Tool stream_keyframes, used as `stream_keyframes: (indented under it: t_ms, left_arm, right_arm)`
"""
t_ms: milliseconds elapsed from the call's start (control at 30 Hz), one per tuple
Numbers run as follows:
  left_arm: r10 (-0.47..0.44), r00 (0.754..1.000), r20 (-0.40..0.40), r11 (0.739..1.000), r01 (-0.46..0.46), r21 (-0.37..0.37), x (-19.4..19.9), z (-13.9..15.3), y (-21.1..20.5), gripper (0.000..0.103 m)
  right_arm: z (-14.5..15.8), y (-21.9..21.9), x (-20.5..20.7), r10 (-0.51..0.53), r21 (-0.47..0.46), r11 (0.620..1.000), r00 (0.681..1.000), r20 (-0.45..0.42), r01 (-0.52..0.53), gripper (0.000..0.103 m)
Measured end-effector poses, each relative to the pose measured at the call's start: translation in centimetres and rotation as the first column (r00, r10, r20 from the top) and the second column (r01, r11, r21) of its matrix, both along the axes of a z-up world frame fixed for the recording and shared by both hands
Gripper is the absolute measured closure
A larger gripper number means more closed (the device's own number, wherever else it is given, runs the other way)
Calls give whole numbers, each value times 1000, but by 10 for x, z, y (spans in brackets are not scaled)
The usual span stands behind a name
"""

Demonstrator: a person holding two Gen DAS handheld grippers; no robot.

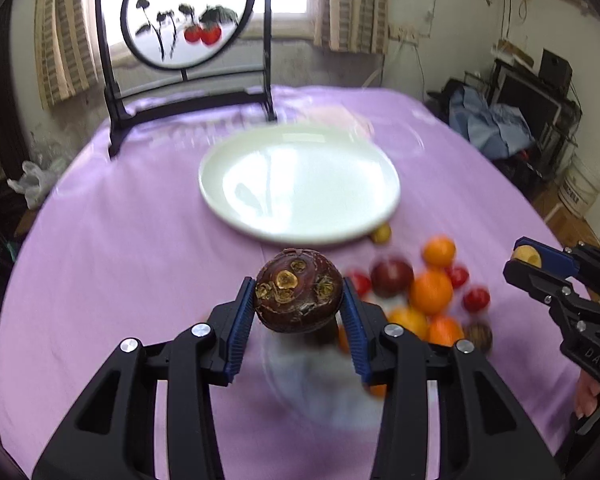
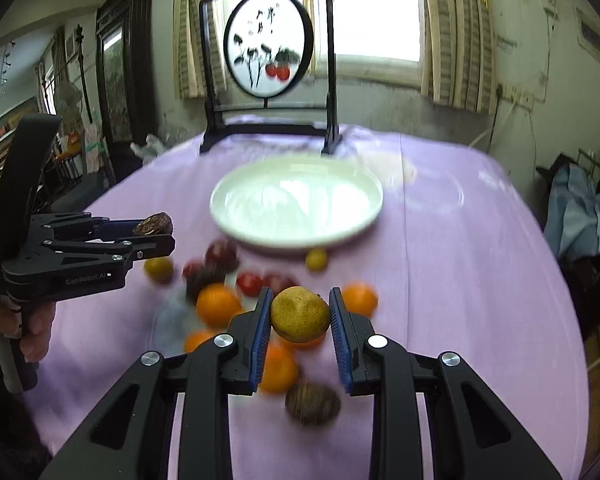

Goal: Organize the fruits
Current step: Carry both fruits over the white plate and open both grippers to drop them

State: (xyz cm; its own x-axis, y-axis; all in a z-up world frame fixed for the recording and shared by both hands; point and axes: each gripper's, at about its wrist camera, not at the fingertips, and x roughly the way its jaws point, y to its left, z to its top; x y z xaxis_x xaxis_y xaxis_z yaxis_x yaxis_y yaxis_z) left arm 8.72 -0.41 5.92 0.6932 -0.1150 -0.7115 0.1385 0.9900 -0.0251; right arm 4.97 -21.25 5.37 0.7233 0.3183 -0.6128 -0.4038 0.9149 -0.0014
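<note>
Covering the round table [image 1: 100, 240], lilac cloth [image 2: 460, 280], window [image 2: 372, 8] behind

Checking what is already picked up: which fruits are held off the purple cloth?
Two: the dark brown round fruit in the left tool, the yellow-green one in the right tool.

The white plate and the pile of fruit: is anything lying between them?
Yes, one small yellow fruit sits at the white plate's near rim, ahead of the pile of fruit; the right wrist view shows it.
</note>
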Motion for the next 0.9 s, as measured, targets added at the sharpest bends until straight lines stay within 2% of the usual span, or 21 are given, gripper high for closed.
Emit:
stream_keyframes:
  t_ms: [67,133,300,433,500,533,567,600,633,800,900]
  left_arm:
    - [28,999,22,1000,-28,8,26,7,2,62]
    - [63,998,22,998,-63,11,56,7,5,62]
    - [140,986,-90,990,-140,9,124,-26,15,62]
    - [139,982,-131,990,-141,-4,139,-46,17,61]
    - [159,976,-149,987,-163,-10,143,-52,20,61]
    - [167,974,-153,985,-172,-22,145,-53,21,55]
    - [161,976,-148,985,-169,-39,144,-54,23,46]
    - [157,978,-140,985,-165,-47,142,-52,21,42]
    - [158,979,-130,985,-165,-44,140,-49,21,34]
    - [132,987,-89,989,-138,-58,107,-30,19,28]
    - [138,989,-52,989,-141,-52,80,-22,25,16]
  right_arm:
    - [5,14,29,-16,-22,1000,999,41,16,74]
    - [-1,27,59,-32,-55,998,999,37,34,74]
    - [-28,48,128,-59,-61,997,994,-96,53,74]
    - [-45,61,151,-43,-78,997,984,-171,30,74]
    - [-52,66,159,-37,-83,996,979,-200,20,73]
    - [-56,68,160,-30,-89,996,977,-213,12,70]
    - [-58,70,161,-27,-96,995,975,-222,6,62]
    - [-59,72,160,-32,-103,995,975,-220,9,59]
    - [-59,71,159,-38,-105,994,976,-215,15,59]
    - [-46,50,139,-35,-41,999,978,-206,27,59]
    - [-41,29,114,-33,-17,999,979,-199,30,54]
